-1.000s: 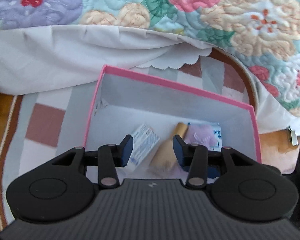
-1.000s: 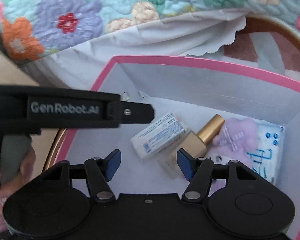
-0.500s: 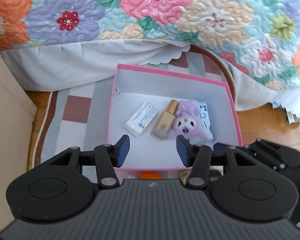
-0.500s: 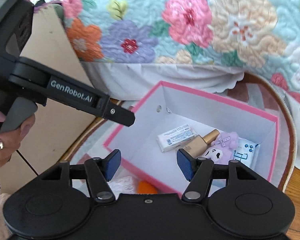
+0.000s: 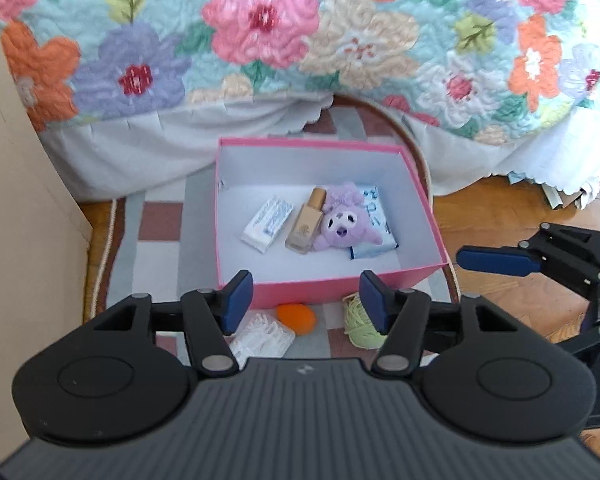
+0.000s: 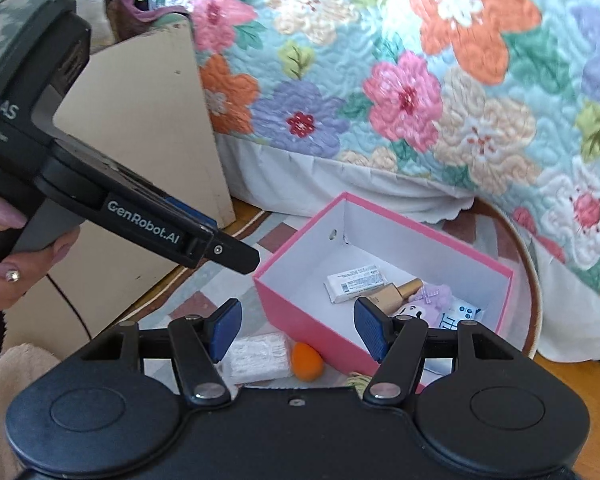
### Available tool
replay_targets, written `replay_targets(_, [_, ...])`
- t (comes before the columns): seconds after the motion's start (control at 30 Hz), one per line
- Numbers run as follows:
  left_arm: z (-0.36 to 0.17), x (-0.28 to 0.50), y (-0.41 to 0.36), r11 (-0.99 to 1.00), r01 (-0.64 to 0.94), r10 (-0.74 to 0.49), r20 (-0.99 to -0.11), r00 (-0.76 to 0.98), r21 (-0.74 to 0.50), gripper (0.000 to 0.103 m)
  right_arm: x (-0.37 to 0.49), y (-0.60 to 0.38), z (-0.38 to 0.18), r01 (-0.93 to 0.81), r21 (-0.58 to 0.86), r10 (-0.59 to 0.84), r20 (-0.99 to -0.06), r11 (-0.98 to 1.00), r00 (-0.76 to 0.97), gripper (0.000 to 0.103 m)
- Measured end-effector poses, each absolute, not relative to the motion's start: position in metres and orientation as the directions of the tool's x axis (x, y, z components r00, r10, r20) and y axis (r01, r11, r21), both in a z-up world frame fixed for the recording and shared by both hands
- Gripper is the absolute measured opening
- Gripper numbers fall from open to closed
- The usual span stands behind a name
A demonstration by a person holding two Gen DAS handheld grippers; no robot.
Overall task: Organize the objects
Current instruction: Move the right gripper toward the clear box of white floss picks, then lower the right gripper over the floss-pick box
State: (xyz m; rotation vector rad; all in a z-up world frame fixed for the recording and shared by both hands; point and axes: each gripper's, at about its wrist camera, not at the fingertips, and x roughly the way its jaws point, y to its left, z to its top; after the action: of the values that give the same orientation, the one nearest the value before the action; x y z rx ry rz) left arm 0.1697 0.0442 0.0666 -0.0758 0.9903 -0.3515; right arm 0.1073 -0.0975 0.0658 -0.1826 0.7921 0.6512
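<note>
Left wrist view shows me the pink cardboard box with white inside (image 5: 240, 280) on the checked rug (image 5: 156, 216), at the foot of the floral quilt (image 5: 260, 40). Four things lie side by side on its floor: a white printed carton (image 5: 267, 224), a beige bottle with a gold cap (image 5: 305, 224), a lilac plush toy (image 5: 342, 220) and a blue-and-white packet (image 5: 374, 216) partly under the toy. My left gripper (image 5: 306, 300) hangs above the near wall, jaws opening with nothing between them. My right gripper (image 6: 296, 330) stands spread and empty too.

I judge one drop-off finished and the next pick due. Left on the rug, just near of the box, are a white lacy packet (image 5: 262, 336), an orange egg-shaped sponge (image 5: 296, 318) and a pale green yarn ball (image 5: 360, 324). Next I'd lower a gripper straight onto one, straddle it, and close gently, since all three look soft.
</note>
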Motion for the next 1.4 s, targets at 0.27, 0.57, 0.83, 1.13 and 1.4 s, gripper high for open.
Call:
replay_targets(0.27, [0.074, 0.137, 0.064, 0.938, 0.251, -0.339, -0.771, 0.538, -0.238, 0.07, 0.076, -0.086, 0.074, -0.662, 0.063, 0.496, -0.717, 0.747, 0.491, 0.072])
replay_targets(0.57, [0.027, 0.135, 0.079, 0.937, 0.228, -0.347, -0.796, 0.497, -0.267, 0.07, 0.069, -0.06, 0.03, -0.716, 0.084, 0.513, -0.756, 0.693, 0.406, 0.072])
replay_targets(0.83, [-0.034, 0.153, 0.097, 0.931, 0.163, -0.365, -0.821, 0.438, -0.327, 0.07, 0.073, -0.041, -0.02, -0.712, 0.122, 0.508, -0.783, 0.691, 0.36, 0.072])
replay_targets(1.13, [-0.096, 0.164, 0.099, 0.936, 0.146, -0.351, -0.852, 0.389, -0.319, 0.069, 0.085, -0.017, -0.078, -0.688, 0.163, 0.483, -0.822, 0.707, 0.302, 0.072])
replay_targets(1.4, [-0.138, 0.187, 0.103, 0.921, 0.106, -0.389, -0.863, 0.323, -0.375, 0.069, 0.097, 0.0, -0.119, -0.65, 0.18, 0.463, -0.836, 0.738, 0.294, 0.072])
